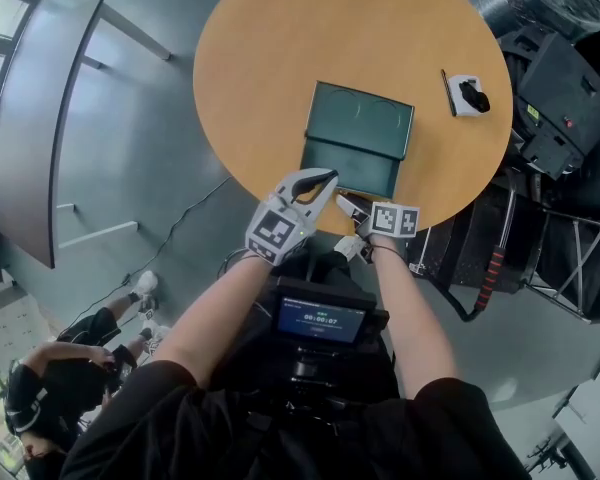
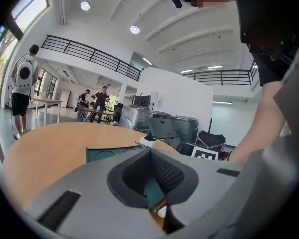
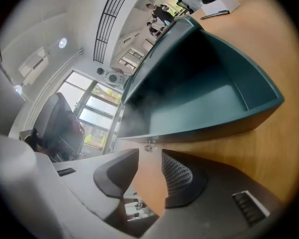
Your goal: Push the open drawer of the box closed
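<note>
We see soft, even daylight on the round tan wooden tabletop point(image 1: 270, 58) in the head view, and the shadows there are faint. In the left gripper view, round ceiling lamps point(image 2: 84, 6) glow and tall windows point(image 2: 5, 39) flare at the left edge. Both gripper views bend strongly towards their dark round borders. In the right gripper view, a pale haze veils the dark green plastic drawer point(image 3: 209, 93).

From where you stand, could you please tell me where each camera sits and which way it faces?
Head view: on the head, steeply down onto round wooden table and dark green box; forearms, left gripper, right gripper.
Left gripper view: at the table's near edge, looking across; shut jaws, forearm.
Right gripper view: tilted, close before the box's open drawer; open jaws.
All share the box.
</note>
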Motion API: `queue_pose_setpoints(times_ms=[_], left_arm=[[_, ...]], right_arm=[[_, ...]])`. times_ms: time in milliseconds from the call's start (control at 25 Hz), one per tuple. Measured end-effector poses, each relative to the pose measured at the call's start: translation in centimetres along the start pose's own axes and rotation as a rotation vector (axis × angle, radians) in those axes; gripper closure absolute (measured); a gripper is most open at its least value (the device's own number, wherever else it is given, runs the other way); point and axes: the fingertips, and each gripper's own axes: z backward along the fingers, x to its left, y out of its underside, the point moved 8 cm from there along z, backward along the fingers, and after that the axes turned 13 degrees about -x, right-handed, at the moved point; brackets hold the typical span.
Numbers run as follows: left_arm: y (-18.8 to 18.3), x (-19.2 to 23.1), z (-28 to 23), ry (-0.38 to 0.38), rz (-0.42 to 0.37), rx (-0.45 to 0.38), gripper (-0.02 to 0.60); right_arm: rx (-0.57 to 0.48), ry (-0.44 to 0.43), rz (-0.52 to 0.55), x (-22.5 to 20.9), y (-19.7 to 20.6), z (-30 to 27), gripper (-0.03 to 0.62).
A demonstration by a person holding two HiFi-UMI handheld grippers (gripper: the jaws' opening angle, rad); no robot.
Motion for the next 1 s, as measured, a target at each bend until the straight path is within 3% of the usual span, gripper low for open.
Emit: queue_pose_setpoints(times_ms=[240, 360, 1000], left_arm=[[0.1, 0.6, 0.0, -0.004, -0.004, 0.011, 0.545], [0.3, 0.8, 0.2, -0.006, 0.0, 0.015, 0.545], [0.6, 2.4, 0.1, -0.025, 0.028, 0.019, 0.545]], right_arm=[[0.007, 0.031, -0.037, -0.7, -0.1, -1.0, 0.451], [0.008, 0.019, -0.043, -0.3, -0.2, -1.4, 0.52], [-0.049, -0.006, -0.048, 0.5, -2.2, -1.7, 0.523]])
